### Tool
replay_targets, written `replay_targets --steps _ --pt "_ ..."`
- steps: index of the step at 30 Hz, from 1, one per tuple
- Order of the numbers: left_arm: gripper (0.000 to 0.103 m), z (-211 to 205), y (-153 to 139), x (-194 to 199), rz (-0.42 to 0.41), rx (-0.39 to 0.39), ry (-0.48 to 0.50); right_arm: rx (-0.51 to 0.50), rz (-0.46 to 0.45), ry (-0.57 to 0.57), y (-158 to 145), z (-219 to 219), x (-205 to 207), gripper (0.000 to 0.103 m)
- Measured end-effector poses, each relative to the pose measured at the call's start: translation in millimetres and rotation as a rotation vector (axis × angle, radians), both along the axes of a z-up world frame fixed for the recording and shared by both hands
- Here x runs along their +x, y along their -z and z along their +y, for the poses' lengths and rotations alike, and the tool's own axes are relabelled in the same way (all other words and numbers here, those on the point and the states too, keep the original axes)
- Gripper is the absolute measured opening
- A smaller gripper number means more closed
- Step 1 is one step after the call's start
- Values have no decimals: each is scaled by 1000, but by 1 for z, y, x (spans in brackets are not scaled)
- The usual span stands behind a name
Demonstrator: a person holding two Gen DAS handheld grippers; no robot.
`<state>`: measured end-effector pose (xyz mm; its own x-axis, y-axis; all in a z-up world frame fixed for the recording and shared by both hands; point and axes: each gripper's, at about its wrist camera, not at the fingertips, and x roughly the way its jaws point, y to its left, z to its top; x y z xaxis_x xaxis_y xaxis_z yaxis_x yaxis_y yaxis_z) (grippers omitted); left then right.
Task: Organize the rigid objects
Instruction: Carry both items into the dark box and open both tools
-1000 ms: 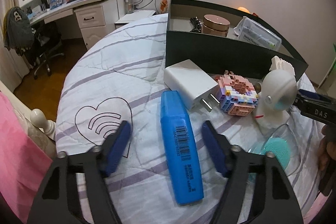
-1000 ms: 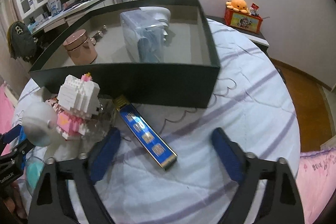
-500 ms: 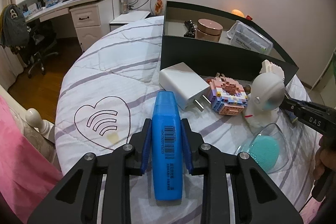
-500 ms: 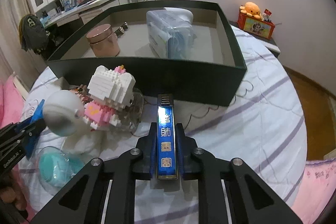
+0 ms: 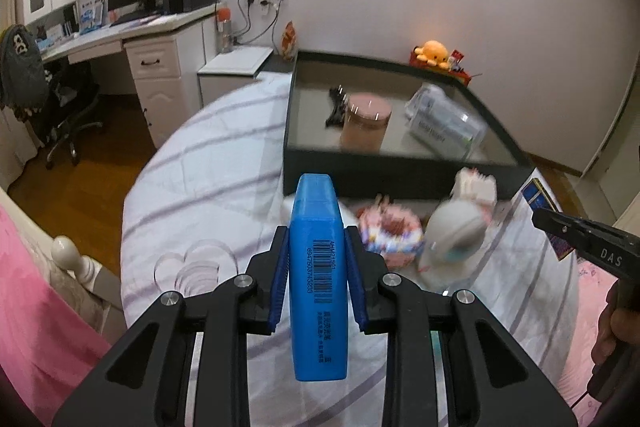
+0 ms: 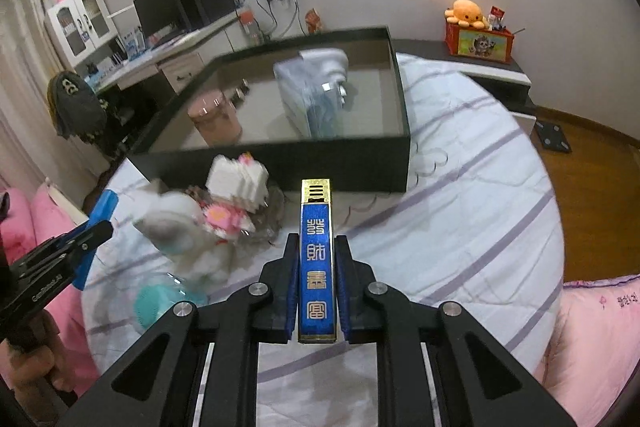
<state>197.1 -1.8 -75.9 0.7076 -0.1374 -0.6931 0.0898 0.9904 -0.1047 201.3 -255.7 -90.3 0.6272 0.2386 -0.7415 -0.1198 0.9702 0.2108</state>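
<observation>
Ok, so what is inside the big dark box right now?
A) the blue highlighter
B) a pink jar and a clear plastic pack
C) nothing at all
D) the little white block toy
B: in the left wrist view the dark box holds a pink jar and a clear plastic pack, while the blue highlighter is clamped in the left gripper outside it.

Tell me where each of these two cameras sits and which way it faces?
Left wrist: on the left gripper, facing the dark open box; its pads clamp a blue plastic highlighter.
Right wrist: on the right gripper, facing that box; pads clamp a slim blue-and-gold bar.
Shared: box, pink round jar, white striped quilt, each other's gripper.
</observation>
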Motion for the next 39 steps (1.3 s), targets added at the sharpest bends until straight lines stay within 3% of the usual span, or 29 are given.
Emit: replay_targets --steps 9,17,26,37,38,39 --pt "27 -11 -43 41 -77 -14 21 12 -80 -44 -36 12 24 16" --pt "27 -29 -65 106 -96 -41 56 6 -122 -38 -57 9 77 16" --pt "27 -72 -44 186 -24 -53 112 -14 -78 -2 -39 -1 154 16" --pt "28 -98 -5 228 91 -28 146 -39 26 28 0 -9 200 16" --pt "36 -99 -3 229 100 -19 152 -37 27 30 1 -10 200 16" --pt "52 -100 -2 229 105 -4 152 -41 28 32 2 -10 200 16"
